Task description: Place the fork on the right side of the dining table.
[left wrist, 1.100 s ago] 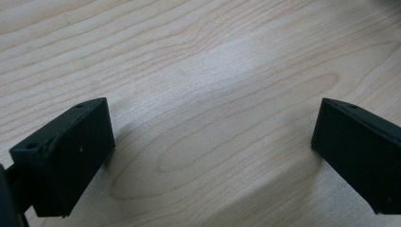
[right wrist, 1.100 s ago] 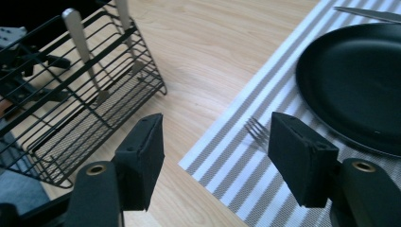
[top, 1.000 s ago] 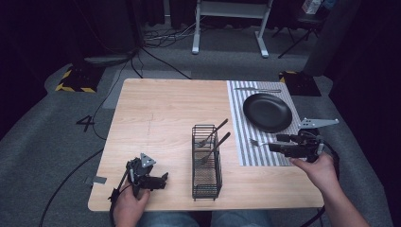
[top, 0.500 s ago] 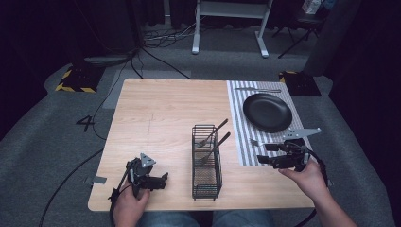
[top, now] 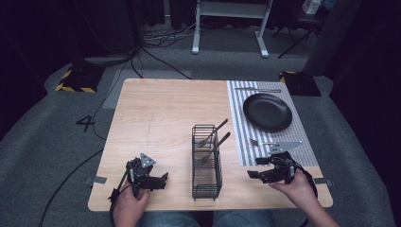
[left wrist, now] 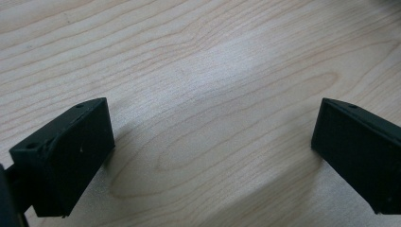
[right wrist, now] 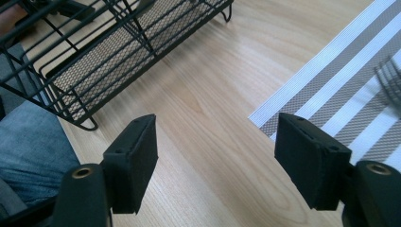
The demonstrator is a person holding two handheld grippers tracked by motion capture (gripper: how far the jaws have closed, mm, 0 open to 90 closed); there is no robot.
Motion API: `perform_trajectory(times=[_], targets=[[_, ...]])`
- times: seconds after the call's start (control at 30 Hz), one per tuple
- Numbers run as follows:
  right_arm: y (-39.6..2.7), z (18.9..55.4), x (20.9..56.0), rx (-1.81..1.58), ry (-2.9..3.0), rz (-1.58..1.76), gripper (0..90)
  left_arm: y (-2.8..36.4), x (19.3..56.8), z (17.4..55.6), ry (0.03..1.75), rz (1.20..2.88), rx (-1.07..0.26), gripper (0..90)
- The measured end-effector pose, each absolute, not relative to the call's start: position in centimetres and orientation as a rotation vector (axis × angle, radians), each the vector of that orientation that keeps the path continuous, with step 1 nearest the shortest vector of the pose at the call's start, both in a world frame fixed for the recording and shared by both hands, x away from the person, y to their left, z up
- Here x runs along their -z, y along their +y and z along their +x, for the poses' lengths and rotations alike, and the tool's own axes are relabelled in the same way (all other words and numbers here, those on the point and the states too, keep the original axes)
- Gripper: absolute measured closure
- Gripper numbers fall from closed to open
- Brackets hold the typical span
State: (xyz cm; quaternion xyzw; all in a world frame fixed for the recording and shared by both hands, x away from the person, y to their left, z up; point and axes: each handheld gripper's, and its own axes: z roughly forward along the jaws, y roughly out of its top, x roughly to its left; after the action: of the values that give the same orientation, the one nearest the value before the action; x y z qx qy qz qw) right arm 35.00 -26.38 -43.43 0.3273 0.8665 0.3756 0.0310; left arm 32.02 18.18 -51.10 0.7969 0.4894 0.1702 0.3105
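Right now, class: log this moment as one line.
left hand-held gripper: open, empty, on table | right hand-held gripper: open, empty, beside placemat | fork: on placemat | wire caddy: two utensils

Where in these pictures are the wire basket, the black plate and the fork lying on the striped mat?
wire basket (top: 206, 161): high view, on its near-side mesh wall.
black plate (top: 267, 112): high view, on the middle of its dish.
fork (top: 257, 141): high view, on its tines end.

The whole wooden table (top: 165, 113) is seen from above and behind the person in the high view, bare wood is seen close-up in the left gripper view, and the wire basket (right wrist: 94, 56) and striped mat (right wrist: 340, 80) are shared with the right gripper view.
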Motion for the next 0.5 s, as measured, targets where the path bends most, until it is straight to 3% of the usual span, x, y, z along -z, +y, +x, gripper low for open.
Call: perform_trajectory(times=[0.5], targets=[[-26.1,34.2,47.8,-1.201,2.607,0.983,32.2,18.2,51.1,32.0,1.292,2.104,-0.45,0.1]])
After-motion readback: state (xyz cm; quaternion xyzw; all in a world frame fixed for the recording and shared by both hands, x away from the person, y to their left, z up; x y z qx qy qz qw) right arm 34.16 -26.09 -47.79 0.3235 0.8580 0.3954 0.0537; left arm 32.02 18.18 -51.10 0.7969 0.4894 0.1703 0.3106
